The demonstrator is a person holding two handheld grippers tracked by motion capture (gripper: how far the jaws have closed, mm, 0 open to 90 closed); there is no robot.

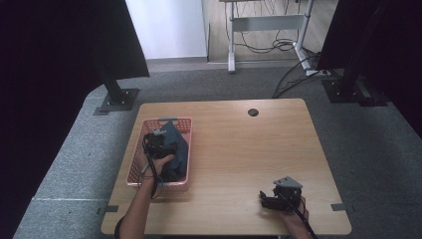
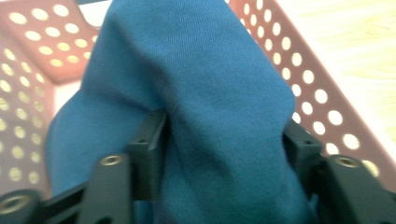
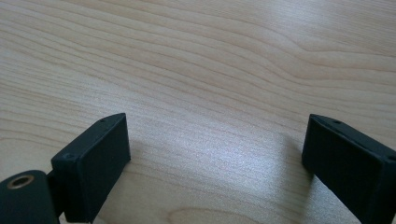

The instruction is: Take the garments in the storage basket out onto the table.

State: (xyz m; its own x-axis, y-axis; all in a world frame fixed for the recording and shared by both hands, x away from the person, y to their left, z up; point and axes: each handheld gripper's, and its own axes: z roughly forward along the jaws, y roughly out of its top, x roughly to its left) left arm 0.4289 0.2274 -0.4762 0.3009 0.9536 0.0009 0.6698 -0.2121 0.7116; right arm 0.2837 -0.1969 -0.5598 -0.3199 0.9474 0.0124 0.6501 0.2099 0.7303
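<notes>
Grey carpet (image 1: pixel 74 164) surrounded a light wooden table (image 1: pixel 239 149) with rounded corners and a small round dark grommet (image 1: pixel 253 112) near its far edge. Black curtains hung at both sides of the room, with black stand bases on the carpet beside them, and past the table stood a white desk frame (image 1: pixel 268 25) with loose cables trailing on the floor beneath it.

On the table's left part sat a pink perforated plastic basket (image 1: pixel 137 159), and inside it lay a blue knitted cloth (image 1: pixel 180 149), bunched into a heap that rose above the basket's rim. The person's left forearm reached in from the bottom edge of the high view, and the left gripper (image 1: pixel 158 143) was lowered into the basket on top of the cloth. In the left gripper view, a thick fold of the blue cloth (image 2: pixel 210 116) stood between the two black jaws, which pressed against it on both sides; the jaws were clamped on that fold. The basket's holed walls (image 2: pixel 317 93) showed on either side of the cloth.

At the table's near right corner, well apart from the basket, the right gripper (image 1: pixel 266 196) rested low over the bare wood. In the right gripper view (image 3: pixel 215 154) its jaws stood wide apart with nothing between them but the wood grain.
</notes>
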